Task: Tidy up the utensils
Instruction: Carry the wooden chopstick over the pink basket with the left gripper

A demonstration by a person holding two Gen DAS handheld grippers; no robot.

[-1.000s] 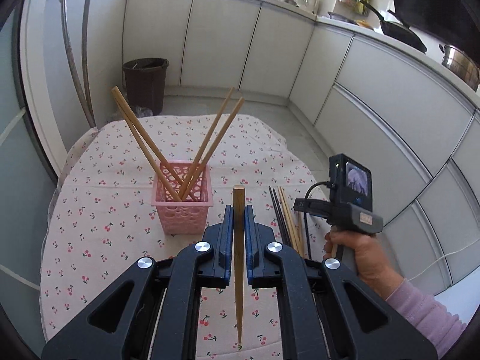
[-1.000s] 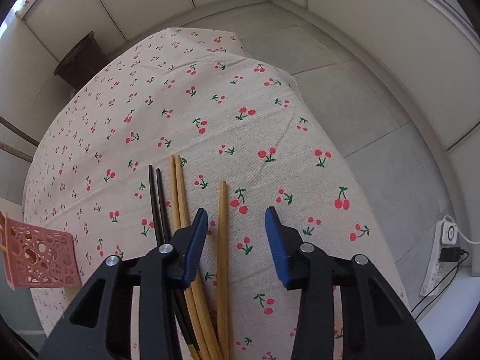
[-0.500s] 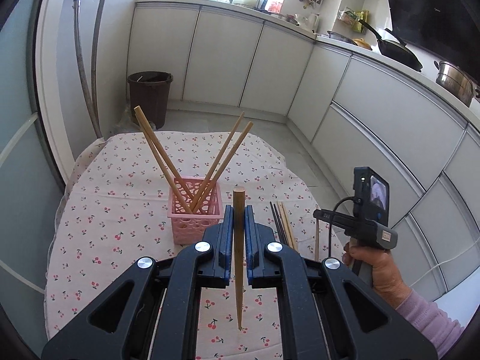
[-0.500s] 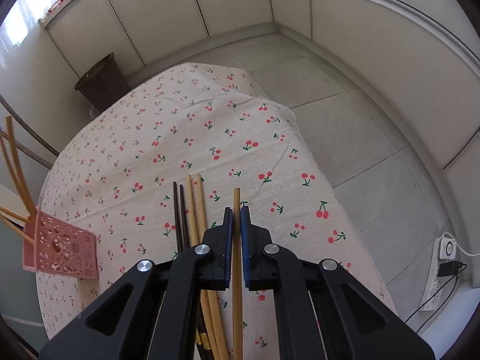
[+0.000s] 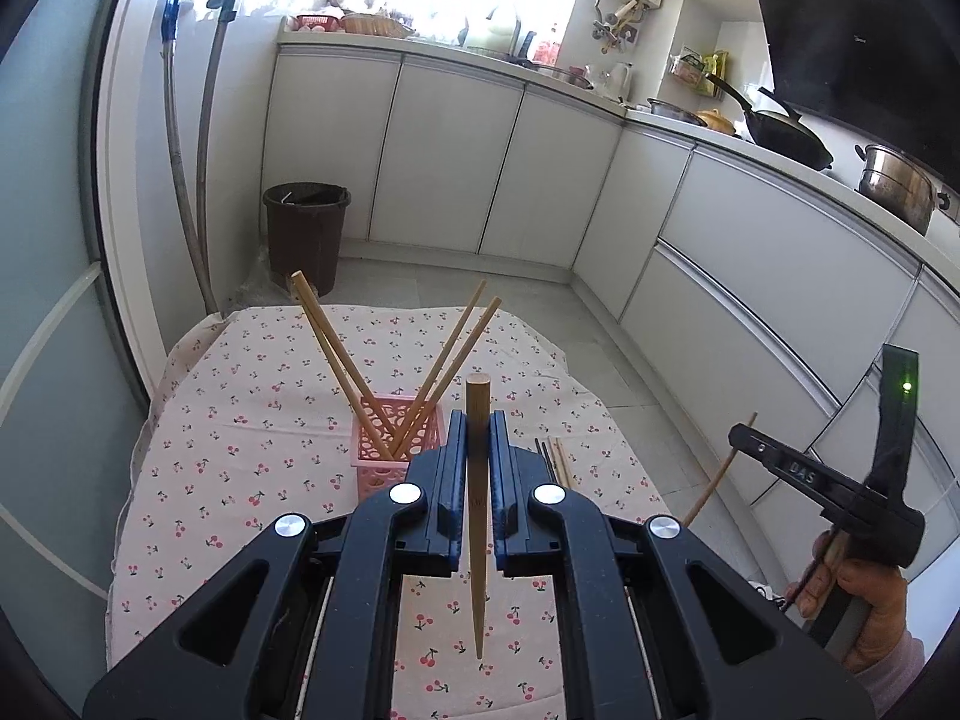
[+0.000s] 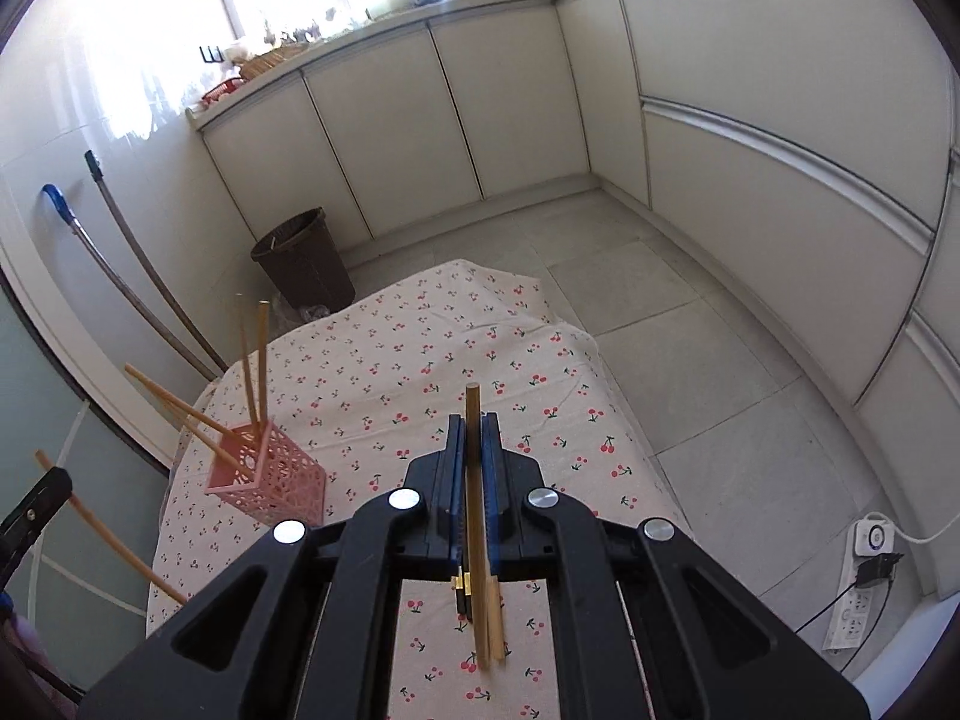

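Right, in the left wrist view my left gripper [image 5: 478, 438] is clamped shut on a bamboo chopstick [image 5: 477, 516], the blunt end poking up past the pads and the tapered tip hanging below them over the cherry-print tablecloth [image 5: 240, 438]. Just beyond the jaws stands the pink basket [image 5: 396, 450] with four chopsticks already leaning out of it in two splayed pairs. To the right of my jaws a few loose chopsticks [image 5: 555, 459], pale and dark, lie flat on the cloth. At the far right a person's hand [image 5: 864, 606] holds the right gripper aloft, with a thin stick slanting out below it.

In the right wrist view my right gripper [image 6: 474, 450] has just closed and is pinched tight on a second bamboo chopstick [image 6: 476, 516], held near its blunt end and clear of the table. Under it the remaining sticks [image 6: 489, 618] rest on the cloth. The basket sits well off to the left, and the stick in the left gripper crosses the lower left corner.

I judge these sticks to be light, stiff and smooth, so they can swivel in a narrow pinch. Holding near the thick end, as now, leaves the thin end free to go into the basket first. The basket looks light too, and a sideways knock could tip it.
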